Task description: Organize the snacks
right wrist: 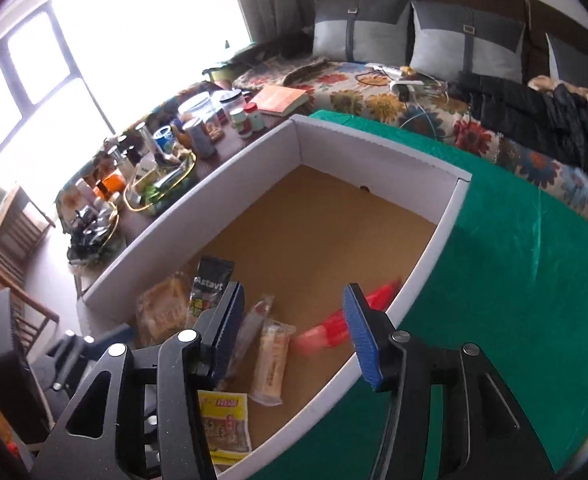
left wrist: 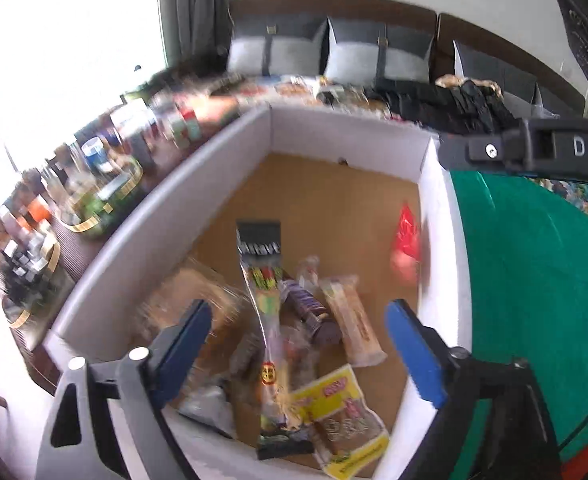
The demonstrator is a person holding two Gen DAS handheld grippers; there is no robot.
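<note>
Though both grippers (left wrist: 298,344) (right wrist: 294,328) spread and empty, red packet (right wrist: 334,324) in box (right wrist: 198,200) motion-blurred, unreadable.

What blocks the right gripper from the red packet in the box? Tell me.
Nothing visible does. The right gripper is open above the white box, which has no lid, and the red packet lies apart from the other snacks, against the box's right wall.
</note>
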